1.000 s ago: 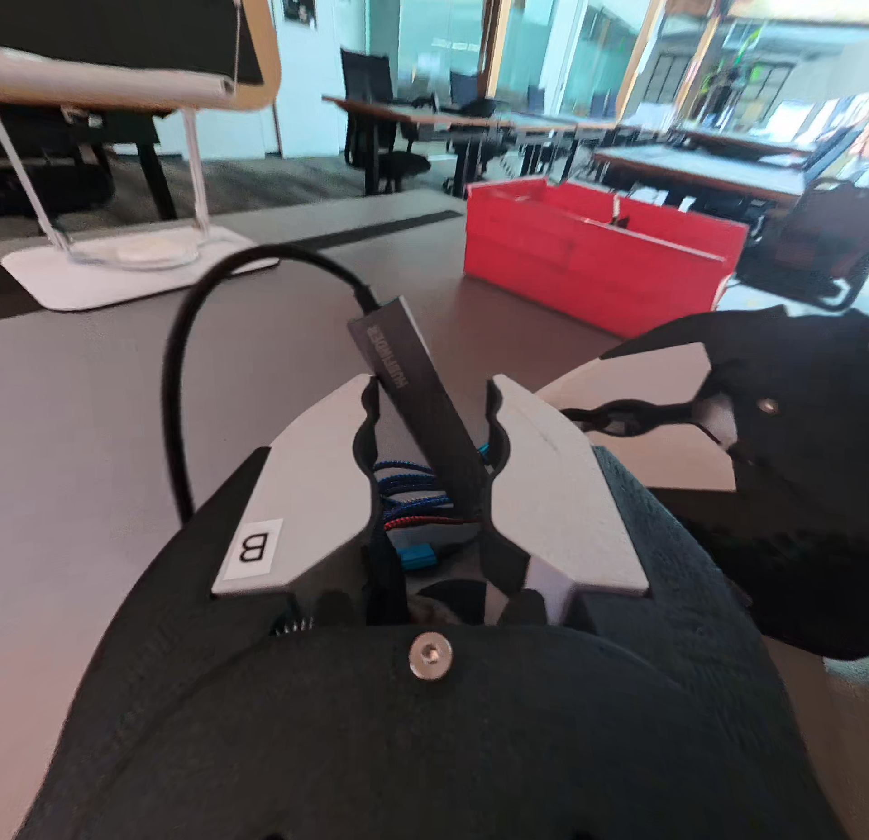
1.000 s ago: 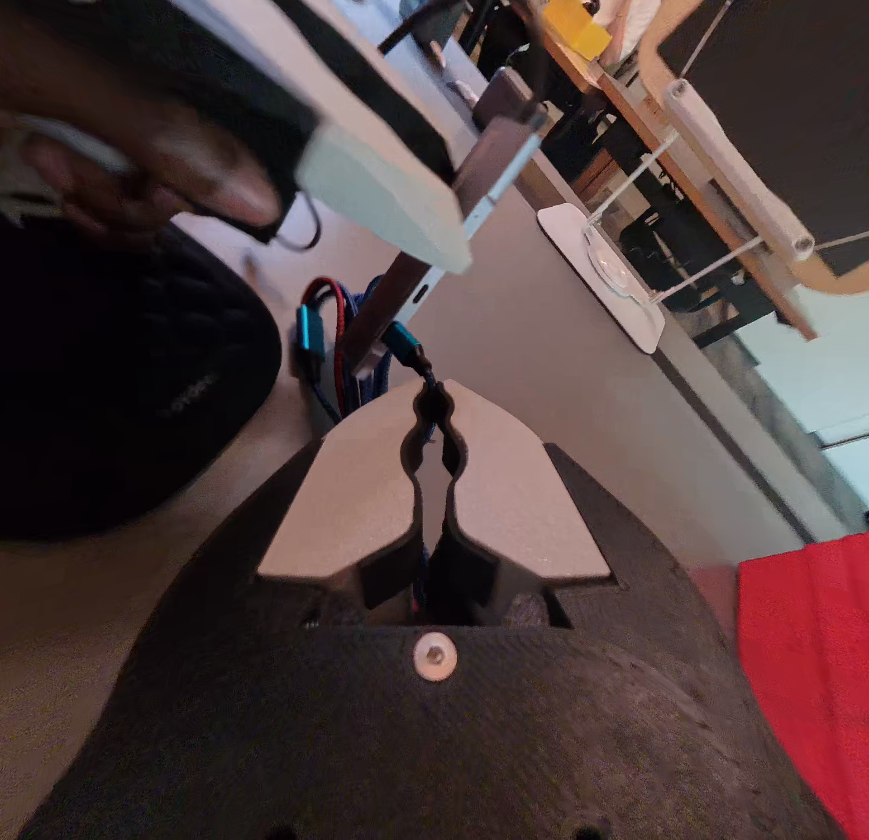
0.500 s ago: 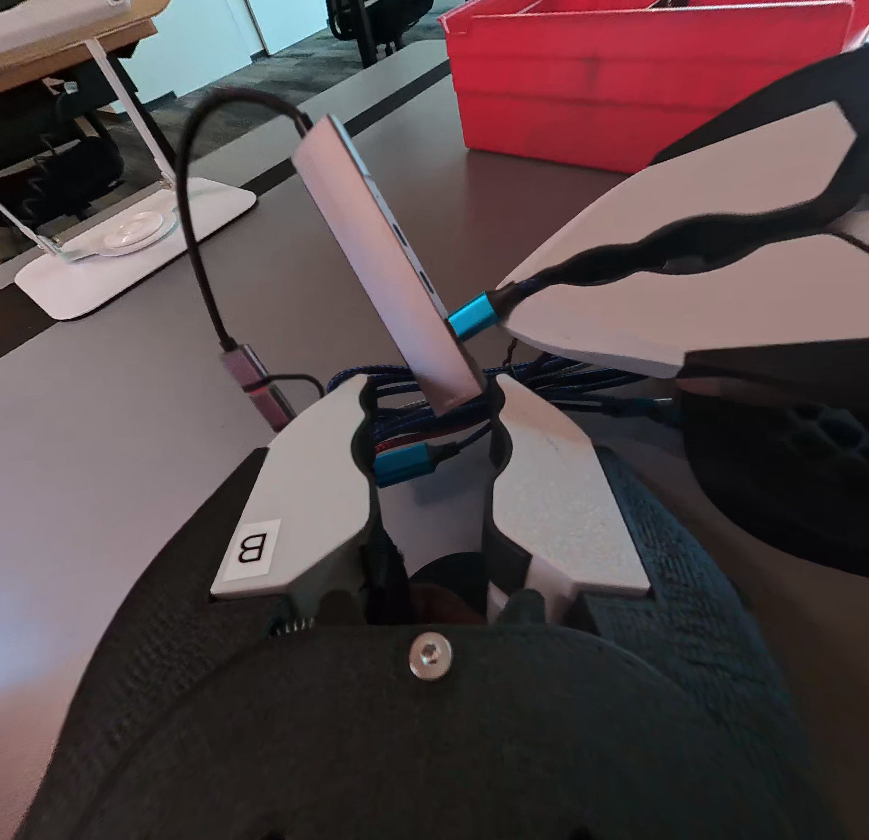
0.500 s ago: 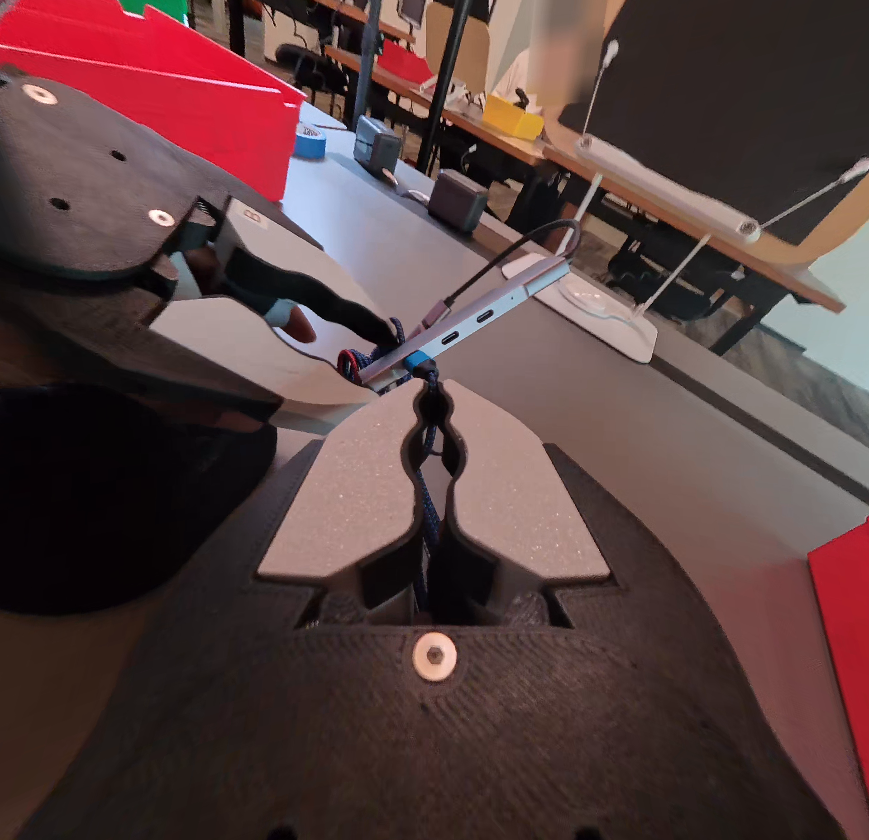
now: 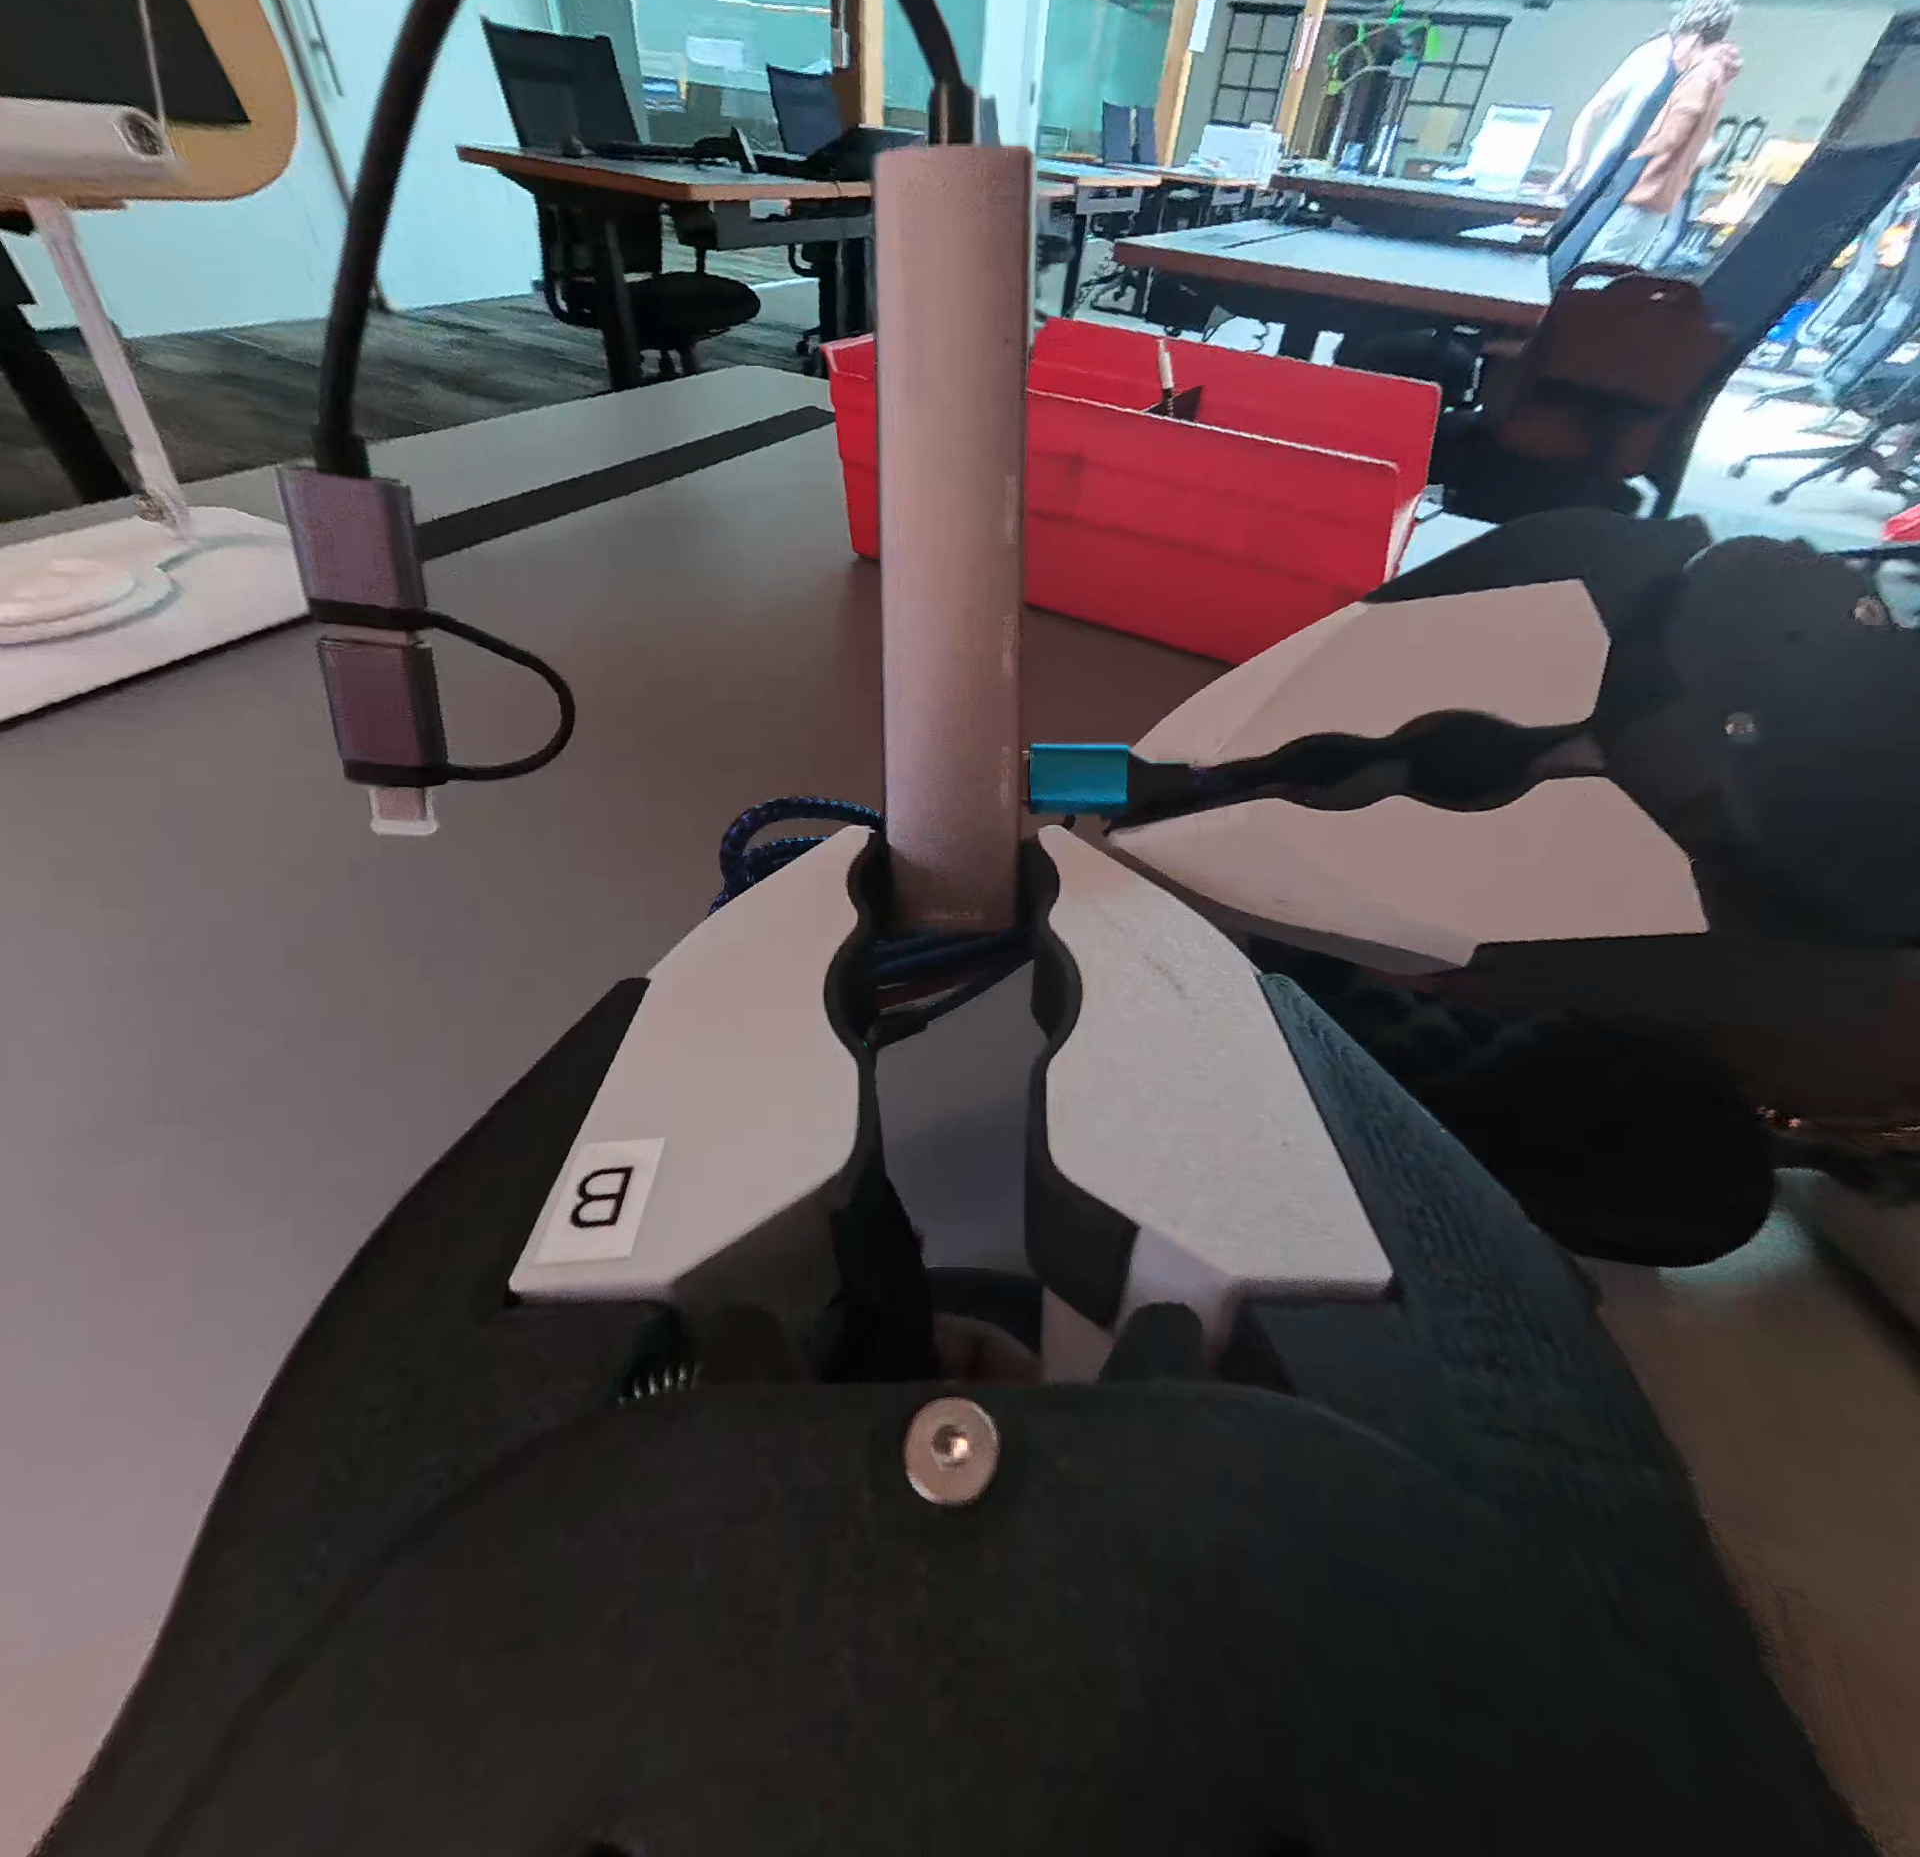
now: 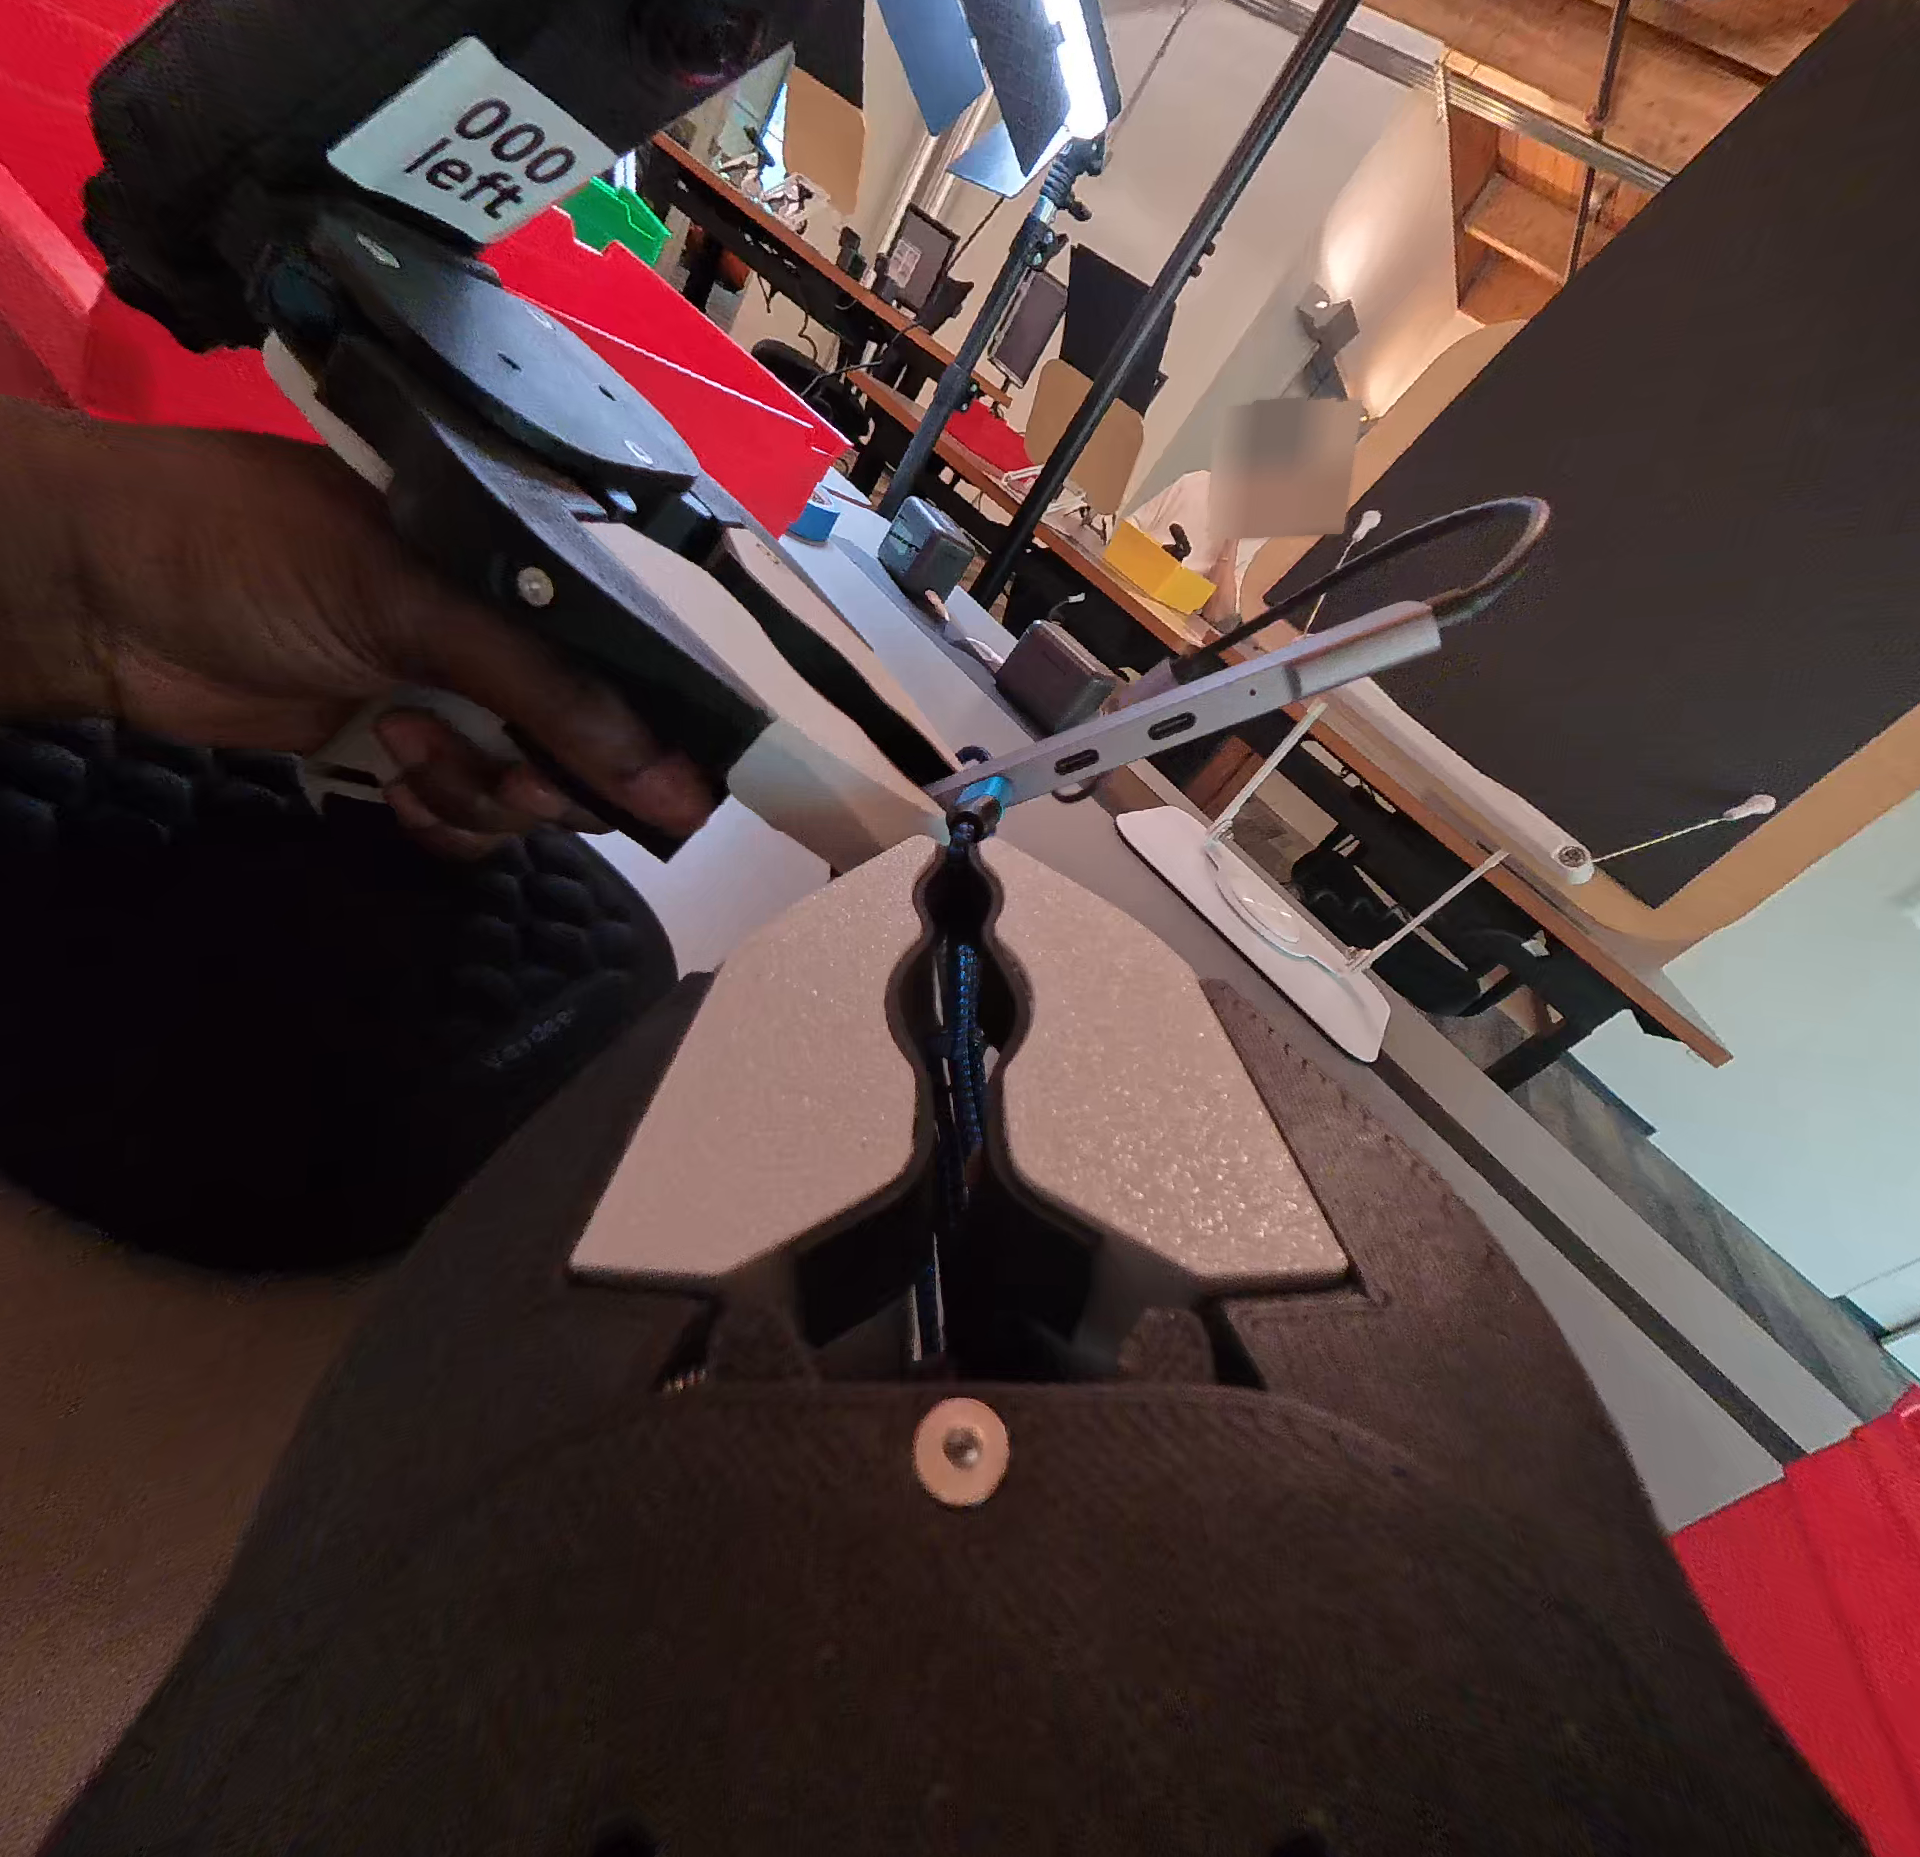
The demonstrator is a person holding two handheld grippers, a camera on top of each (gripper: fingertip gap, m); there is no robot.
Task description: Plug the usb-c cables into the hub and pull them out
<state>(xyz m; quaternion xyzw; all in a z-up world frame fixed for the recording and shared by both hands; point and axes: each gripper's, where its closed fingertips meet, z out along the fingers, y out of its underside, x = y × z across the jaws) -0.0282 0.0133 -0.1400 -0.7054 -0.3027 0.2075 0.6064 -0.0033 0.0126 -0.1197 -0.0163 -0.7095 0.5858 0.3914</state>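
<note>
My left gripper (image 5: pixel 954 857) is shut on the lower end of a grey hub (image 5: pixel 951 519) and holds it upright above the table. The hub's black lead arcs over to a hanging grey adapter (image 5: pixel 364 623). My right gripper (image 6: pixel 961 851) is shut on a blue braided usb-c cable (image 6: pixel 961 1038). Its blue plug (image 5: pixel 1075 777) sits at the hub's right edge, at the lowest port. In the right wrist view the hub (image 6: pixel 1195 716) shows two free ports beyond the plug (image 6: pixel 982 805). More blue and red cables (image 5: pixel 769 836) lie coiled under the hub.
A red bin (image 5: pixel 1195 519) stands behind the hub. A white stand base (image 5: pixel 125 602) lies at the left. A person's hand (image 6: pixel 260 623) holds the left gripper. A black padded thing (image 6: pixel 260 1028) lies at the left in the right wrist view. Desks and chairs fill the room behind. Only a small space, under 4 cm, lies between the two pairs of fingers.
The hub has swung from tilted to upright in my left gripper. My right gripper has brought the blue plug against the hub's side port.
</note>
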